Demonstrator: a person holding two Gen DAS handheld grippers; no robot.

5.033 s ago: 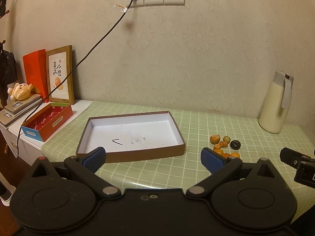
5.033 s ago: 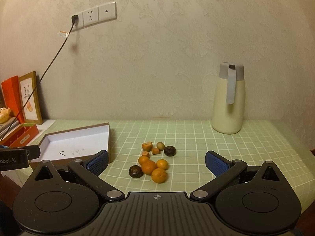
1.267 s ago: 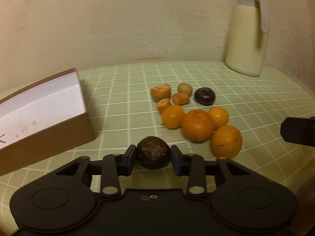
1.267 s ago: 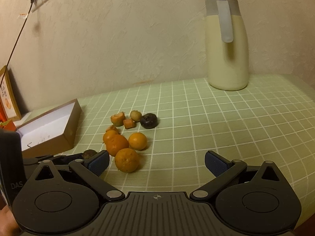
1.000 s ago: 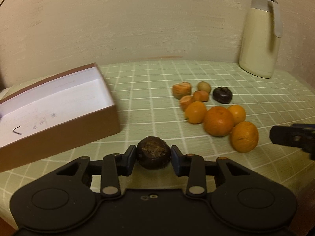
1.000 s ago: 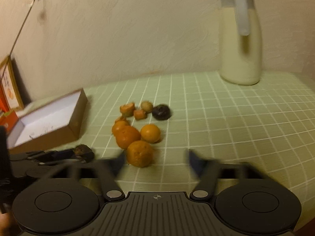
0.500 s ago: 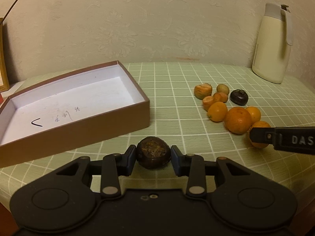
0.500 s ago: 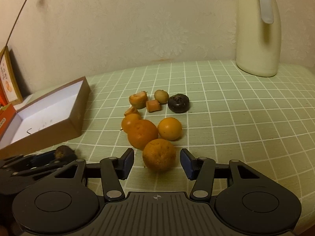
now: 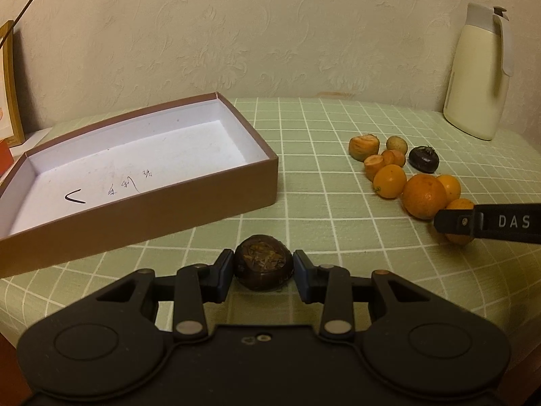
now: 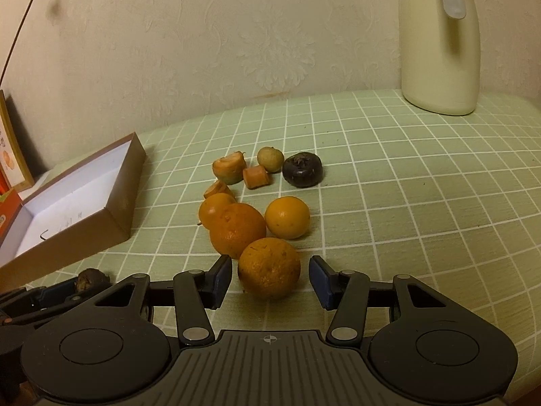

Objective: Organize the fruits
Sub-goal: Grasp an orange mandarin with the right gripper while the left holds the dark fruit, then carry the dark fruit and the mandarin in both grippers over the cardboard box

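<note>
Box (image 9: 142,176) lies ahead-left of my left tongs (image 9: 263,270), clenched on dark fruit (image 9: 263,265); right tongs (image 10: 270,277) closing around orange (image 10: 268,267), pads not yet touching.

White capitals "DAS" on the black finger of the right gripper (image 9: 487,222), cut off at the right border of the left wrist view. Handwritten black marks on the white floor of the brown box (image 9: 189,199): a tick-like stroke near the left end, then small scribbles, unreadable. Lettering on the framed picture (image 10: 12,155) at the left edge too blurred to read.
</note>
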